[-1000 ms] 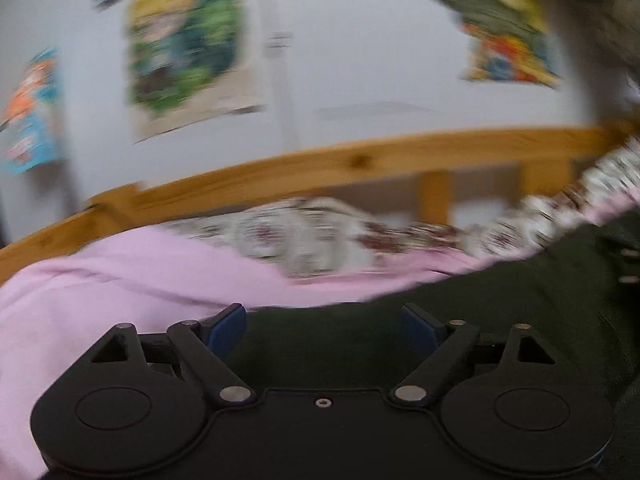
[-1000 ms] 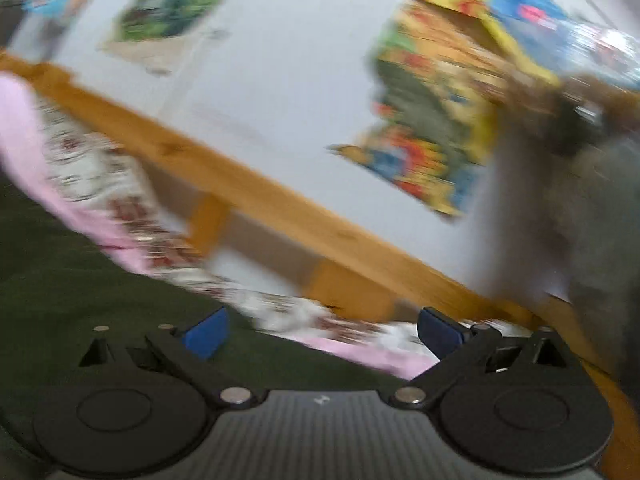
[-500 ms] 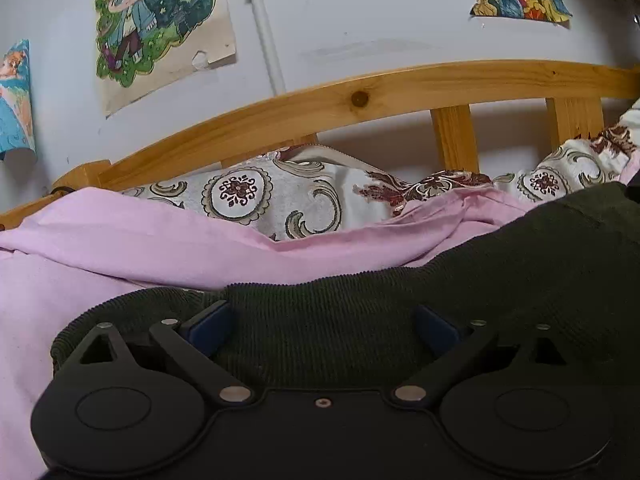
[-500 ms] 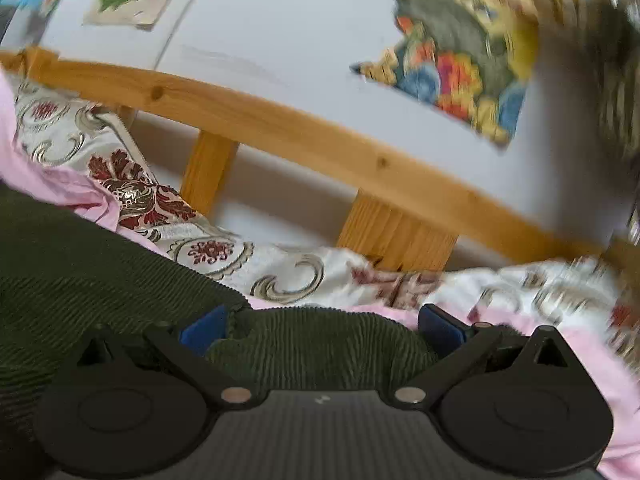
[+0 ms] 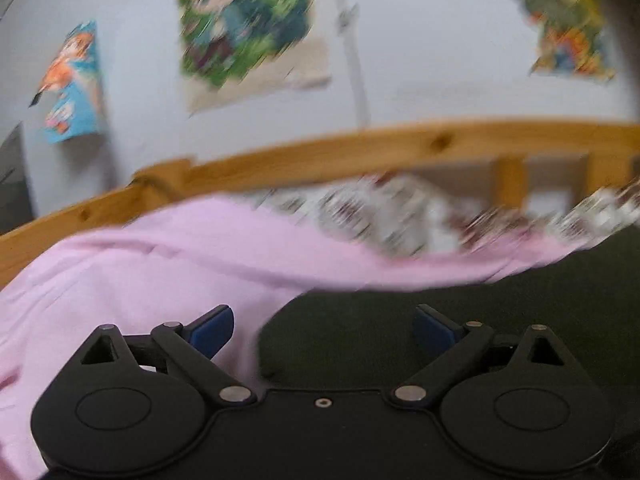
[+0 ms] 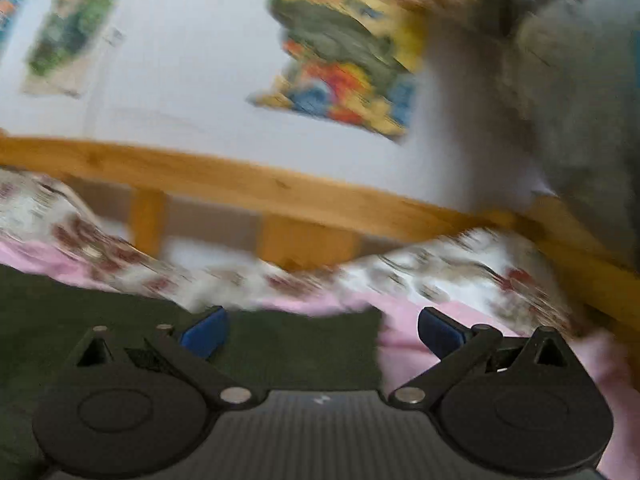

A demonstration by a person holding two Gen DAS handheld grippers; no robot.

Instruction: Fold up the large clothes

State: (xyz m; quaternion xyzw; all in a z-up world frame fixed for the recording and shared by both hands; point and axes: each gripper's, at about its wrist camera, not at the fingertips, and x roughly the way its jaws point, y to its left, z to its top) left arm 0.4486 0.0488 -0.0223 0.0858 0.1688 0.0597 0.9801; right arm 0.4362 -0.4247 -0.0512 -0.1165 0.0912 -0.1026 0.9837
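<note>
Left gripper (image 5: 322,326) hangs wide apart, gripping nothing, over the dark green corduroy garment's (image 5: 460,320) corner on the pink sheet (image 5: 140,272). Right gripper (image 6: 322,326) likewise gapes, empty. Between folds, I'd judge; next, pinch an edge.

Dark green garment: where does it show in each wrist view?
Left wrist: dark green garment fills the lower right, its corner ending between the fingers.
Right wrist: it fills the lower left, its edge ending between the fingers.
Shared landmark: wooden bed rail above the pink sheet.
</note>
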